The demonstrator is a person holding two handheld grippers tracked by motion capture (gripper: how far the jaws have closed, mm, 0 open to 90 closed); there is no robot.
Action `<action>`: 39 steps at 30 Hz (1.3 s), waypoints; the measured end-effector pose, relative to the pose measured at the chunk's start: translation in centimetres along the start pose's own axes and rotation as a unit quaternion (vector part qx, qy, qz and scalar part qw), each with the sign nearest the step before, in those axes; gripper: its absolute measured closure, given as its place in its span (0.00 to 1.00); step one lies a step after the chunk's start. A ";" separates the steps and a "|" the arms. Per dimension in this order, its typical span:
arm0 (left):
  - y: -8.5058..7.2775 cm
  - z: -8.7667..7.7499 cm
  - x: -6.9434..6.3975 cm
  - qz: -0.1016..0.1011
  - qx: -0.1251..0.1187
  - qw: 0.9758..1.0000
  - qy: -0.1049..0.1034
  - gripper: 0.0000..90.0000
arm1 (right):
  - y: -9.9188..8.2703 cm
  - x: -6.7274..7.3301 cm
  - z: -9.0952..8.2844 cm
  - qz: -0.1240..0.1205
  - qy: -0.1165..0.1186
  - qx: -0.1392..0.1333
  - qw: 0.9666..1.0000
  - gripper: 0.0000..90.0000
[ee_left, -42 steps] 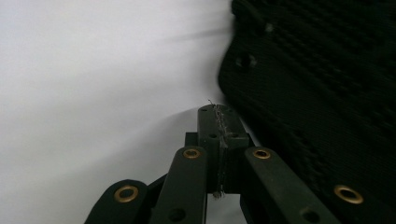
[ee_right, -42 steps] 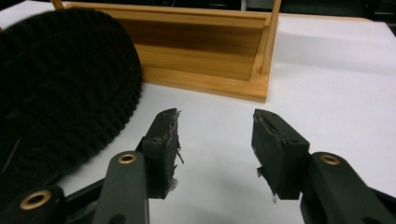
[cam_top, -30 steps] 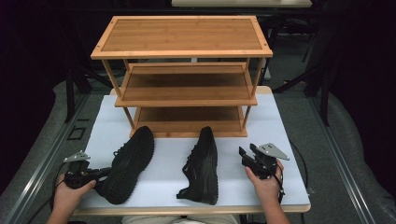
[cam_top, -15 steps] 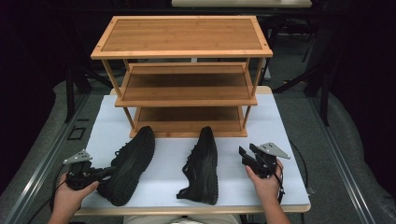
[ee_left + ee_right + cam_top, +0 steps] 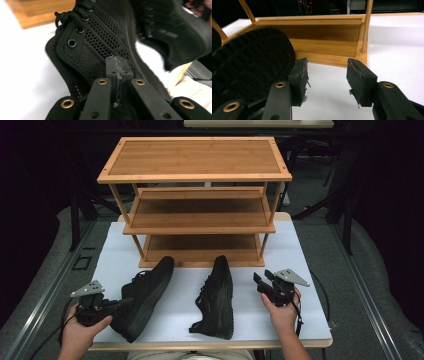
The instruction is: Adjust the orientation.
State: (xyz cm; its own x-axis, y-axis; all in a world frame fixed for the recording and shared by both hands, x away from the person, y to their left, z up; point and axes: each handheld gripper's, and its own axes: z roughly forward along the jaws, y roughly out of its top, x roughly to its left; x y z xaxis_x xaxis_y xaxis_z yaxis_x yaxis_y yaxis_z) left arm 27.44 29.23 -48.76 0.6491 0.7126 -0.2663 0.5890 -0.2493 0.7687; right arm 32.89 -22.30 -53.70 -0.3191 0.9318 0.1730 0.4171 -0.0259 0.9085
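The left hand-held gripper [image 5: 117, 305] is clenched on the heel collar of the left shoe [image 5: 145, 295], near the worktop's [image 5: 310, 320] front-left corner. Lift it level, toe toward the rack [image 5: 200, 220], avoiding the posts. The right hand-held gripper [image 5: 261, 282] hangs released beside the right shoe [image 5: 217, 297].

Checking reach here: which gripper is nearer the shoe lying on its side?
Right. The right gripper sits open just beside the sole of the shoe on its side. The left gripper is farther off, shut on the other shoe.
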 end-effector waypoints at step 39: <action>3.5 3.6 -5.3 0.001 -0.025 1.000 -0.010 0.62 | -0.6 -0.4 -0.9 -0.003 -0.002 0.002 1.000 0.53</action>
State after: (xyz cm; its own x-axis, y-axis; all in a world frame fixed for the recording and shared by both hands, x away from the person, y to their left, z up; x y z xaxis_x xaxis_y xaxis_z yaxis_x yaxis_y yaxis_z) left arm 27.84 22.24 -46.73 0.6609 0.6980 -0.2756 0.5631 -0.2184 0.7970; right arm 31.95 -23.02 -54.00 -0.3180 0.9334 0.1665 0.4190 -0.0192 0.9078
